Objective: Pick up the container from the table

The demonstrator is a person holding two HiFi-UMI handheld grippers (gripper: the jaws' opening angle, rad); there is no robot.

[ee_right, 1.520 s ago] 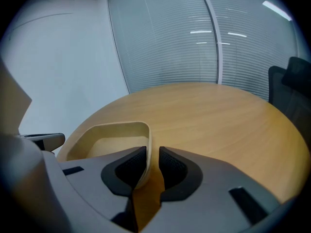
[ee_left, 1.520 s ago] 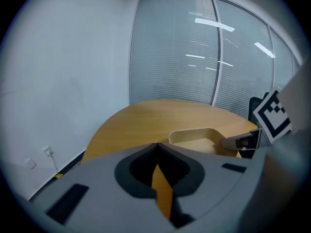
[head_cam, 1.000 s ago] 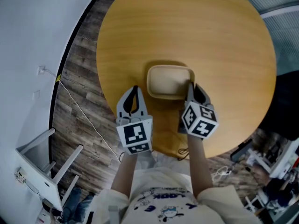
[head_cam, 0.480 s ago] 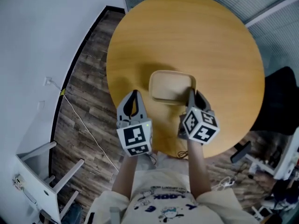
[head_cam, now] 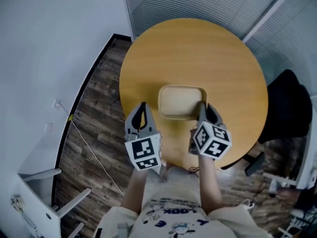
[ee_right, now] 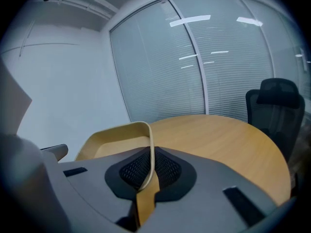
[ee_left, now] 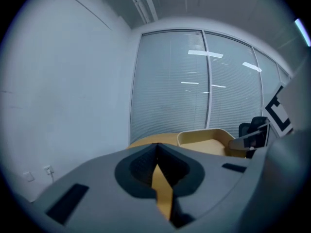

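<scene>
A shallow tan container (head_cam: 181, 100) hangs over the near part of the round wooden table (head_cam: 198, 48), with its shadow on the wood below it. My right gripper (head_cam: 202, 105) is shut on the container's near right rim; in the right gripper view the thin rim (ee_right: 150, 144) runs between the jaws of the right gripper (ee_right: 148, 166). My left gripper (head_cam: 143, 105) hovers just left of the container, apart from it, shut on nothing. In the left gripper view the container (ee_left: 209, 139) shows to the right beyond the left gripper (ee_left: 156, 147).
A black office chair (head_cam: 287, 103) stands right of the table, near window blinds (head_cam: 198, 1). A white wall runs along the left. On the wooden floor lie a thin cable (head_cam: 89, 143) and white furniture legs (head_cam: 34, 197).
The table has dropped away and looks smaller in the head view, while the container and both grippers keep their size: the container has risen with the right gripper.
</scene>
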